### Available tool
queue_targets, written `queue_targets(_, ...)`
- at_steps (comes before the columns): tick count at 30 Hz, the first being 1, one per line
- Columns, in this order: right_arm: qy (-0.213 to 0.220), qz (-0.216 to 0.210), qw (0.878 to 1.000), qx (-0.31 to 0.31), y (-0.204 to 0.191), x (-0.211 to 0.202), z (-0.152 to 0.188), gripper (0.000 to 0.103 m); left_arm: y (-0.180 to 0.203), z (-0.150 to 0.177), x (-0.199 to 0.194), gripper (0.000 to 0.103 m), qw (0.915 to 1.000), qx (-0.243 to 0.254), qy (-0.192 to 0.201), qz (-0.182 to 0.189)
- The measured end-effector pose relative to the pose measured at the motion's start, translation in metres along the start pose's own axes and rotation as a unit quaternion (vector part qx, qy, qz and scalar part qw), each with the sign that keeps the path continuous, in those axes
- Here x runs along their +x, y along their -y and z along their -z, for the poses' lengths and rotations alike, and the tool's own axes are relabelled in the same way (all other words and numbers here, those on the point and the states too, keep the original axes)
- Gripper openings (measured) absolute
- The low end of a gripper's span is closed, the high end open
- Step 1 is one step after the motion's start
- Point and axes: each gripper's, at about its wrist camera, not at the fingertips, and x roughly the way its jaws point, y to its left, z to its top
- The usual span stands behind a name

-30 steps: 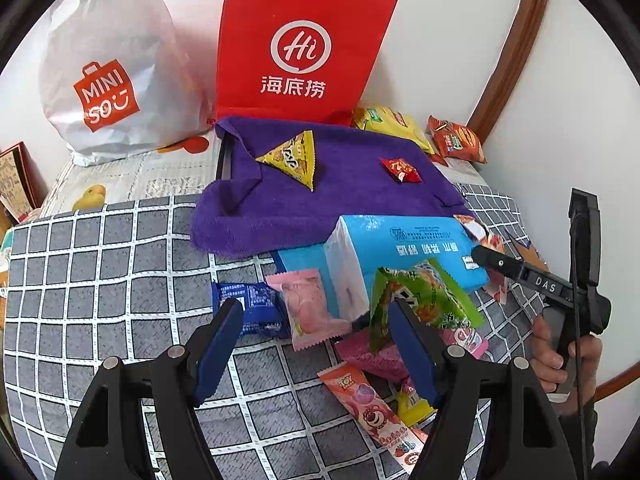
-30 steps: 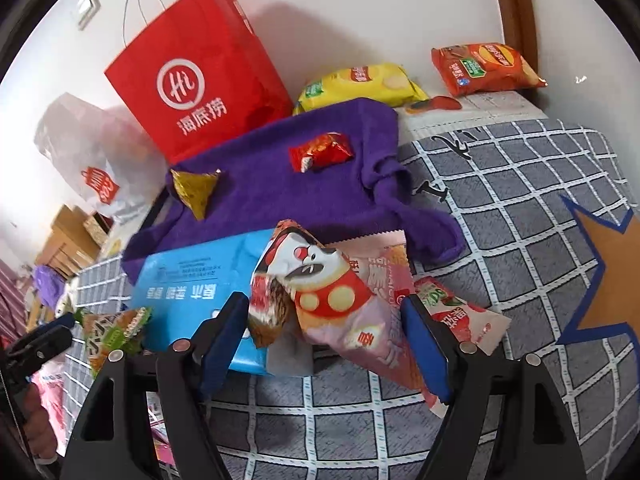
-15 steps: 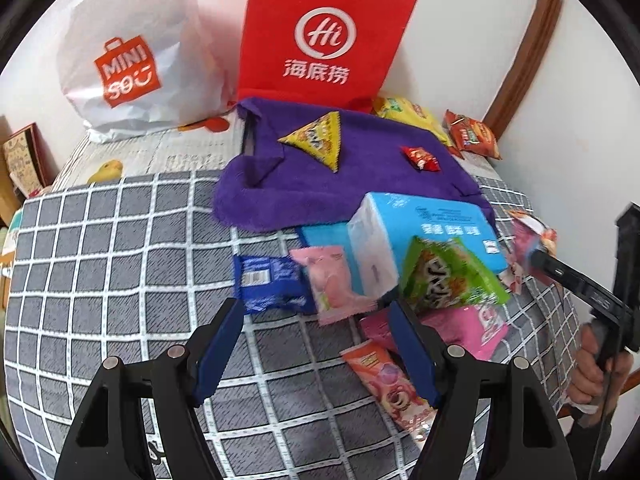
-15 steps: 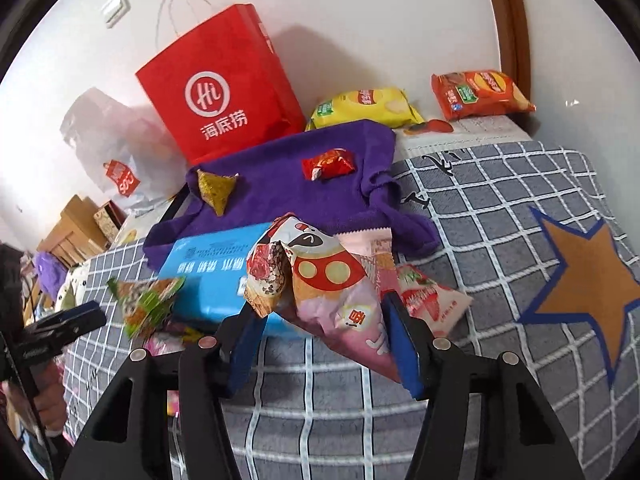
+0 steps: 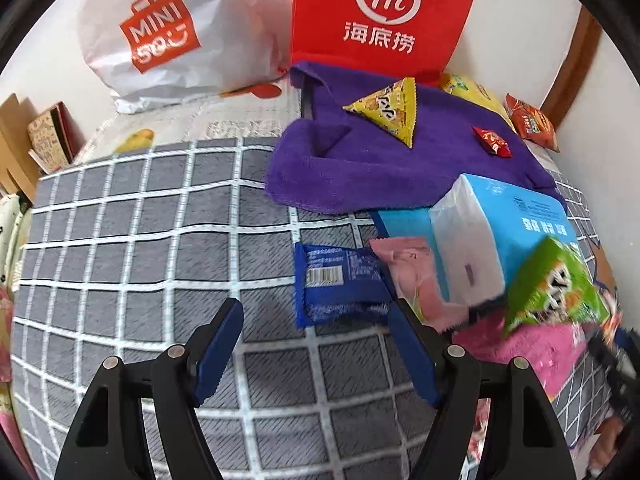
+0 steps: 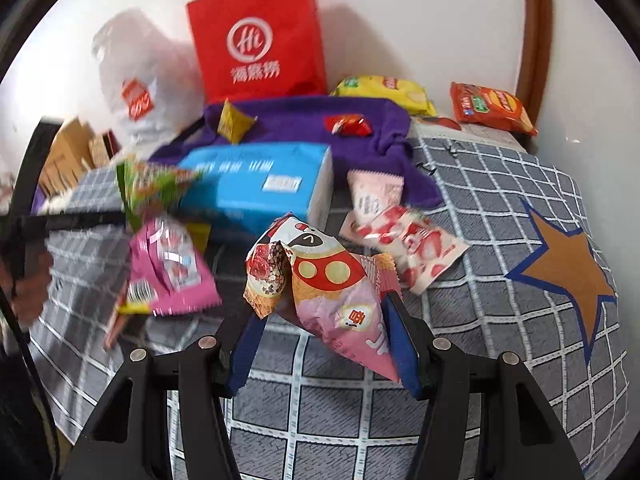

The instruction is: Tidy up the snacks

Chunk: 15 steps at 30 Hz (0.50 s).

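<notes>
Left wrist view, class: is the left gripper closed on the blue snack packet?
No. The left gripper stands open over the checked cover, and the blue snack packet lies flat just beyond its fingertips, untouched.

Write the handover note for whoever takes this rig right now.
Right gripper: jaws have just closed on the pink cartoon snack packet, lifted off the bed.
Left gripper: open, empty, hovering near the dark blue packet.
Done: yellow triangle packet and small red packet lie on the purple towel.
Left: green packet, strawberry packet and the others beside the blue tissue pack.
</notes>
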Motion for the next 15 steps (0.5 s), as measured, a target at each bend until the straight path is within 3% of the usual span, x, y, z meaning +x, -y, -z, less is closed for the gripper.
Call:
queue_targets(4,-0.03,0.0,1.0,-0.003,-0.003,0.017,0.006,0.059,0.007,-0.004,0.021,0.073,0.9998,0.013,-0.015,-0.003)
queue_targets(6,-0.037,0.007,0.999,-0.024,-0.008,0.02,0.009,0.059,0.011,-0.003,0.023,0.072,0.9995,0.028,0.002,-0.013)
queue_targets(7,-0.032,0.01,0.999,-0.03,-0.01,0.018,0.01,0.06,0.012,-0.002,0.024,0.067,0.999,0.039,0.008,-0.017)
queue_targets(8,-0.028,0.009,0.999,-0.034,-0.011,0.016,0.012,0.061,0.013,-0.001,0.024,0.053,0.9984,0.049,0.014,-0.025)
queue_targets(10,-0.021,0.004,0.999,-0.032,-0.012,0.011,0.013,0.076,0.013,0.0,0.022,0.051,0.9977,0.059,0.016,-0.029)
queue_targets(15,-0.002,-0.011,1.0,-0.004,-0.004,-0.001,0.012,0.082,0.003,0.003,0.016,0.053,0.9979,0.054,0.019,-0.028)
